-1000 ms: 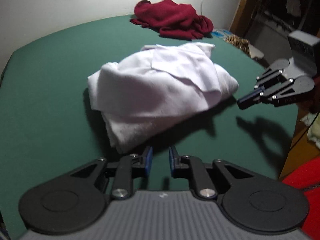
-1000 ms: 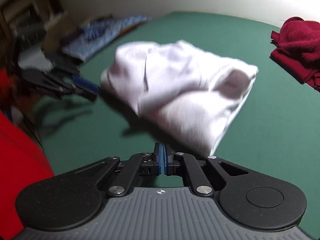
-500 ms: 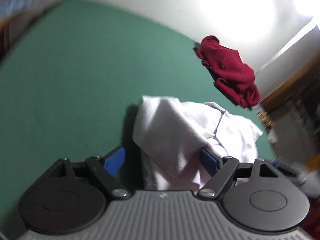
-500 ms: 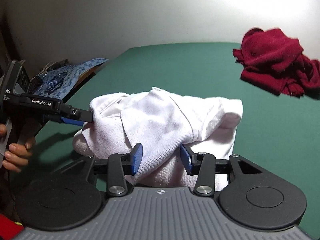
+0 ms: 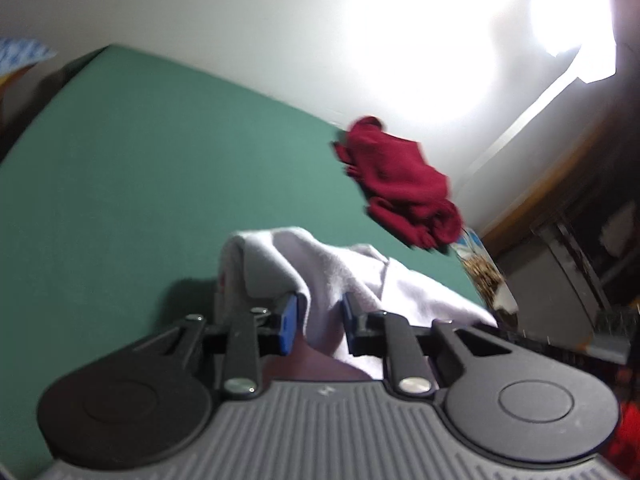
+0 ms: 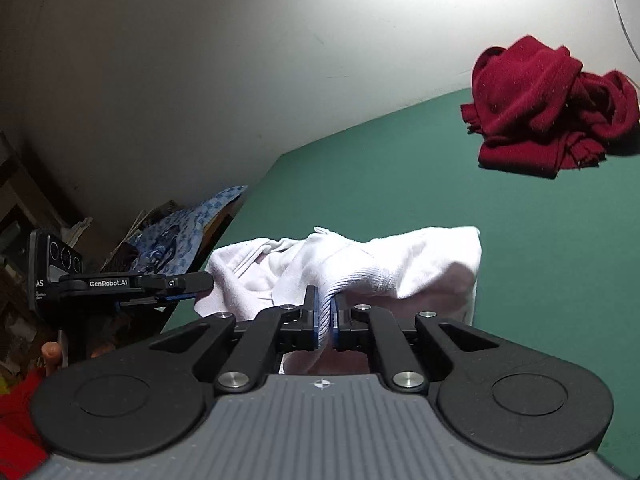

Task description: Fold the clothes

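A white garment (image 5: 320,264) lies bunched on the green table (image 5: 140,184). My left gripper (image 5: 318,318) has its jaws closed on a fold of the white cloth, which fills the narrow gap between the blue pads. My right gripper (image 6: 325,312) is shut on a ribbed edge of the same white garment (image 6: 400,264). The left gripper also shows in the right wrist view (image 6: 200,284), its tip at the garment's left side. A crumpled dark red garment (image 5: 400,184) lies at the far side of the table; it also shows in the right wrist view (image 6: 548,108).
A white wall runs behind the table (image 6: 400,184). Blue patterned cloth (image 6: 180,228) and clutter lie off the table's left edge in the right wrist view. Dark shelving (image 5: 580,240) stands beyond the right edge in the left wrist view. Something red (image 6: 16,420) is near me.
Both grippers moved in from beside the white garment, opened around it, and have now closed on its cloth. Both views have tilted upward towards the wall.
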